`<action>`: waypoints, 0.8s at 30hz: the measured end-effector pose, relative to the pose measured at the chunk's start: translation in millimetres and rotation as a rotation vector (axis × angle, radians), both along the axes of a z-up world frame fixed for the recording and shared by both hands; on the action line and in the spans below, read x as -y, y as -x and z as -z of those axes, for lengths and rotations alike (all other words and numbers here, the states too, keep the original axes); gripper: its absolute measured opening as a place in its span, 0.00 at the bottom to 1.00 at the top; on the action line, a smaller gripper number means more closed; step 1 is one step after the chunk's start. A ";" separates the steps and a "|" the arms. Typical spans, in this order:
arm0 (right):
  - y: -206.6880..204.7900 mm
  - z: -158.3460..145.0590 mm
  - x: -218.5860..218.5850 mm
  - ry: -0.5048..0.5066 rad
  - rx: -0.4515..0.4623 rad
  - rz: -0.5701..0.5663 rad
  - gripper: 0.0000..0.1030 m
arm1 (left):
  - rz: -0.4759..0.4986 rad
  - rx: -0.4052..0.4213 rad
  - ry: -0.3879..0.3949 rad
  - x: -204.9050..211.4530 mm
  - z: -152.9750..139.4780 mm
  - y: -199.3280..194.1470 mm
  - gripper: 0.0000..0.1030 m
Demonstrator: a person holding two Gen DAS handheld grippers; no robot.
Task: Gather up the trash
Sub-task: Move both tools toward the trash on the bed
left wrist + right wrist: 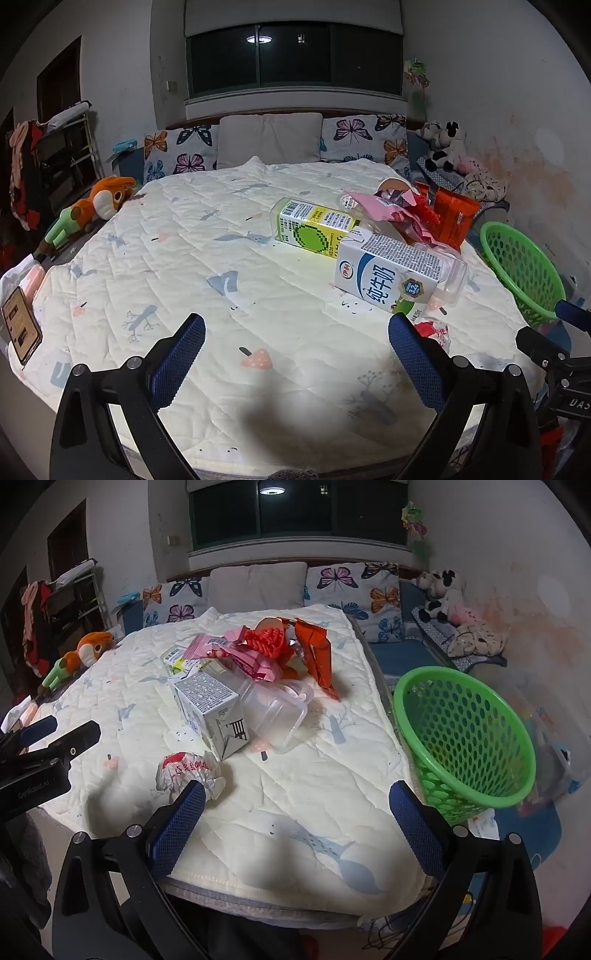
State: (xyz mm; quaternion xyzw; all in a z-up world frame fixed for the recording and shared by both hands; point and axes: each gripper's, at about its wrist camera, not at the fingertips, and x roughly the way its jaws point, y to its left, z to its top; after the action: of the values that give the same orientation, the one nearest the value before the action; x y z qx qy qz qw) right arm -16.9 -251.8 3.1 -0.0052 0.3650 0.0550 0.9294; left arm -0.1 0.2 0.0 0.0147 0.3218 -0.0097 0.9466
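Observation:
Trash lies in a heap on the quilted bed cover. A white milk carton lies on its side beside a clear plastic tub. Behind it lie a green-and-yellow carton, pink wrappers, a red net and an orange packet. A crumpled red-and-white wrapper lies nearest, just beyond the left finger of my right gripper. The green perforated basket stands tilted off the bed's right side. My left gripper hovers open over bare quilt. Both hold nothing.
Butterfly pillows and a grey cushion line the headboard. An orange plush toy lies at the bed's left edge, a phone at the near left corner. Soft toys sit far right. A rack with clothes stands left.

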 end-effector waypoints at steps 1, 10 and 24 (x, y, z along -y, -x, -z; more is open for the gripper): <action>-0.2 0.0 0.0 0.000 0.000 0.000 0.96 | 0.000 -0.002 0.001 0.0 0.0 -0.2 0.94; -0.9 0.2 0.1 -0.002 0.000 0.004 0.96 | 0.005 -0.006 0.000 2.3 5.0 3.7 0.94; -1.4 -2.3 1.4 0.002 0.009 0.012 0.96 | 0.010 0.012 0.002 6.5 -3.4 -0.2 0.94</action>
State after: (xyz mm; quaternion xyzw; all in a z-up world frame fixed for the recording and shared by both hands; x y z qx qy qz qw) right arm -15.4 -253.2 5.4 -0.0040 0.3608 0.0491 0.9313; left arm 0.0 -6.3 3.3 0.0157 0.3161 -0.0146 0.9485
